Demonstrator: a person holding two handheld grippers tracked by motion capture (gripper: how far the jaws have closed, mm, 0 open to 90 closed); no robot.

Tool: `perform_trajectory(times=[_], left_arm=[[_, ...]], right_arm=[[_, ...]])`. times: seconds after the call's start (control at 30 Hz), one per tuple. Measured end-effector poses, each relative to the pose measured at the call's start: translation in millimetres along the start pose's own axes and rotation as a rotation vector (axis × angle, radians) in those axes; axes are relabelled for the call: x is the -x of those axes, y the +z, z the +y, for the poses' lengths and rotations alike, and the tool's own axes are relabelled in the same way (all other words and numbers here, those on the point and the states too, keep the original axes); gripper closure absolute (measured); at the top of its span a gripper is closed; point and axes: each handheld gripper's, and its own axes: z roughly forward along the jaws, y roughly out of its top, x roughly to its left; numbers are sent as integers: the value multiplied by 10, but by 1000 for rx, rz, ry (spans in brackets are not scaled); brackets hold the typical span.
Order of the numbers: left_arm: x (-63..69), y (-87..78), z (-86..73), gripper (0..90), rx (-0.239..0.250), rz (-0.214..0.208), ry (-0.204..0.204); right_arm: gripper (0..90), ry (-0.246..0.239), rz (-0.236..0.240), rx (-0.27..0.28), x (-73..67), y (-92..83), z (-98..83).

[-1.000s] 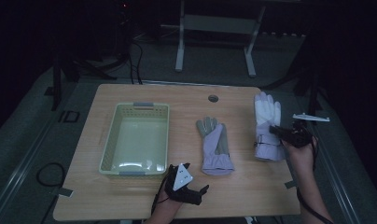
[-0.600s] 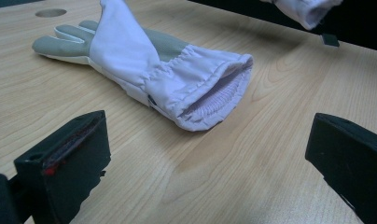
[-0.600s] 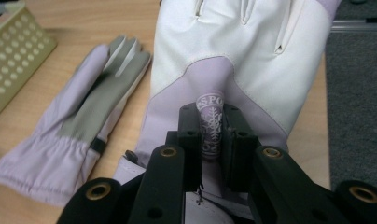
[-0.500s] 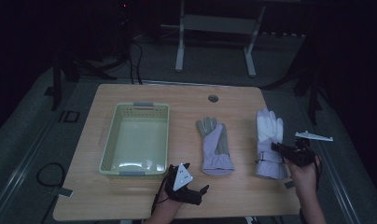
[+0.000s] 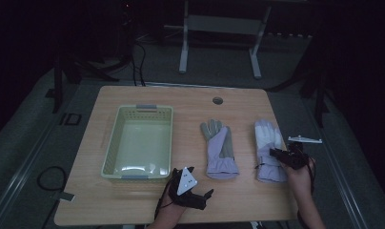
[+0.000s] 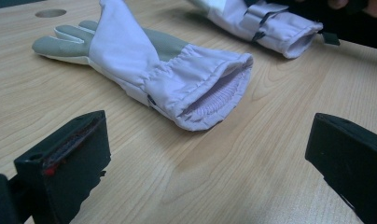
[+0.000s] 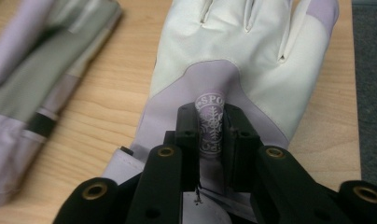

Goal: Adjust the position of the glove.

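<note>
A white and lavender glove [image 5: 266, 139] [image 7: 252, 60] lies palm up at the table's right. My right gripper [image 5: 277, 153] [image 7: 211, 125] is shut on a raised fold of its palm, at the printed logo. A grey and lavender glove [image 5: 220, 149] [image 6: 144, 60] lies flat at the table's middle, cuff toward the near edge. My left gripper [image 5: 200, 182] [image 6: 210, 140] is open just short of that cuff, with bare wood between its jaws. The white glove's cuff [image 6: 289, 32] lies beyond, with the other hand behind it.
A pale green plastic basket [image 5: 138, 108] stands on the left half of the wooden table [image 5: 238, 202]. A round cable hole [image 5: 217, 100] is near the far edge. Dark floor and a metal stand's legs [image 5: 183, 52] lie beyond the table.
My right gripper has pulled the white glove from the far right corner back toward the near edge, level with the grey glove. The left gripper has stayed in place.
</note>
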Motion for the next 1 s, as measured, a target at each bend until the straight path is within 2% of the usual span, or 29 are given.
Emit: perform_trajectory(times=[0.2, 0.3, 0.43, 0.57, 0.67, 0.83, 0.9, 0.93, 1.0], left_arm=[[3, 5, 3, 2, -4, -3, 3], [5, 6, 2, 2, -2, -3, 3], [2, 6, 2, 2, -1, -4, 1], [3, 5, 2, 2, -1, -4, 1], [2, 6, 2, 2, -1, -4, 0], [3, 6, 2, 2, -1, -3, 1], [3, 5, 2, 2, -1, -3, 1], [4, 5, 2, 2, -1, -3, 2], [6, 5, 2, 2, -1, -2, 4]], right_arm=[[734, -36, -2, -4, 16, 94, -41], [662, -73, 7, 9, 18, 115, -49], [566, -157, 28, 12, 26, 96, -46], [526, -207, 47, 31, 55, 51, -58], [499, -212, 63, 29, 89, 42, -70], [481, -211, 84, -18, 154, 133, -100], [539, -189, 112, -23, 200, 153, -108], [612, -182, 126, -24, 221, 154, -111], [656, -155, 140, -24, 237, 155, -118]])
